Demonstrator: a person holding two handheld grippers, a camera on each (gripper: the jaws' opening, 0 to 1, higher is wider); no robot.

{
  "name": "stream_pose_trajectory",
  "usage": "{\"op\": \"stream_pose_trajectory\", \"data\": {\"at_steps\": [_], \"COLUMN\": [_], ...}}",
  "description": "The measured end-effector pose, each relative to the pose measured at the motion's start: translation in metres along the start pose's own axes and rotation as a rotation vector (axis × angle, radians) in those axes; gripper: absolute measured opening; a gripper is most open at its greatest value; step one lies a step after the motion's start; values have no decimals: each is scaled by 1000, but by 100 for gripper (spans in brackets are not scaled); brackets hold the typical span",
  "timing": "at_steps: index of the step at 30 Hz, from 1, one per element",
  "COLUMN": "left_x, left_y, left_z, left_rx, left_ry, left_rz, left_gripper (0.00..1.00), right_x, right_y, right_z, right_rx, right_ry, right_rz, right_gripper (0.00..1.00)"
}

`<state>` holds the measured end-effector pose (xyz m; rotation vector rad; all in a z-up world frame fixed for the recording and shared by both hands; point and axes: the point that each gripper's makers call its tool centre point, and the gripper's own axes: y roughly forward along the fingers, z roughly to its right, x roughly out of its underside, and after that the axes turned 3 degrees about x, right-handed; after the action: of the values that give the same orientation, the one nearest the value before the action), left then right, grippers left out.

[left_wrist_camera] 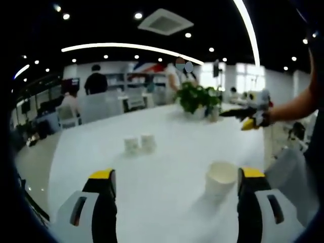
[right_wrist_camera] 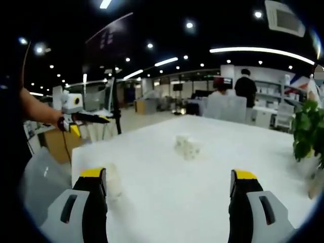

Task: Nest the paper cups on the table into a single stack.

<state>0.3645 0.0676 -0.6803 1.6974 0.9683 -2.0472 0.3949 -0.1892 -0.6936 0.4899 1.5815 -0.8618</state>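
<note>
Left gripper (left_wrist_camera: 176, 183) wide apart and holding nothing, low over the white table (left_wrist_camera: 172, 152). Two small paper cups (left_wrist_camera: 139, 144) side by side out in the middle, a bigger paper cup (left_wrist_camera: 220, 178) upright just beside the right jaw. Right gripper (right_wrist_camera: 169, 188) wide apart too, nothing in it, same small cups (right_wrist_camera: 187, 147) straight ahead, green plant (right_wrist_camera: 309, 129) at the far right.

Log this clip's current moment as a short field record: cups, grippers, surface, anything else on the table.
surface: white table
near cup: one paper cup, upright, beside the left gripper
far cups: pair of cups, close together, mid-table
stacking: none nested yet
left gripper: open, empty
right gripper: open, empty
other: potted plant at far edge
</note>
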Motion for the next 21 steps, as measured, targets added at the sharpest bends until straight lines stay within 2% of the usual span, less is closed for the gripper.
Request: {"op": "stream_pose_trajectory", "data": {"at_steps": [4,8,13,21], "left_x": [4,10,8,4], "left_y": [2,1,2,5], "left_z": [-4,-7,-9,-16], "left_rx": [-17,-28,-37,-57], "left_ry": [0,20,13,-4], "left_rz": [2,-36,-27,-10], "left_gripper": [99,99,99,99], "right_x": [3,5,5,3], "right_y": [21,39,66,123], "right_z": [7,14,26,43], "right_rx": [-14,-31,-39,-61], "right_ry": [-10,-11,-4,-27], "right_rz": [1,-3,10,26], "right_gripper": [100,100,100,100]}}
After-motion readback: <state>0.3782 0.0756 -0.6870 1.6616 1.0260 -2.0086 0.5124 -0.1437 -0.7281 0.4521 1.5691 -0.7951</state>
